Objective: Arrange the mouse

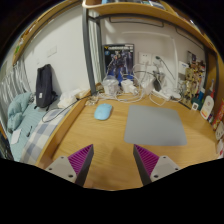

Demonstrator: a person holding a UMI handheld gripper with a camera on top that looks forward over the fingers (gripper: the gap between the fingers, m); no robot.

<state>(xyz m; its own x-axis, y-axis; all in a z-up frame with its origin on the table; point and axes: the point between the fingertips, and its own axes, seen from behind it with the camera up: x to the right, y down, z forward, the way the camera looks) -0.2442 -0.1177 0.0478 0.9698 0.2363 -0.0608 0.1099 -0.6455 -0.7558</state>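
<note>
A light blue mouse point(103, 112) lies on the wooden desk point(95, 140), beyond the fingers and to the left of a grey mouse mat point(156, 126). The mouse is off the mat, apart from its left edge. My gripper point(113, 163) is held above the near part of the desk, well short of both. Its fingers point(76, 160) with purple pads stand wide apart, with only bare desk between them.
White boxes and cables point(122, 87) lie at the back of the desk against the wall. A poster point(118, 60) hangs above them. Cluttered shelves point(196, 82) stand at the right. A black bag point(44, 85) and a bed point(22, 115) are at the left.
</note>
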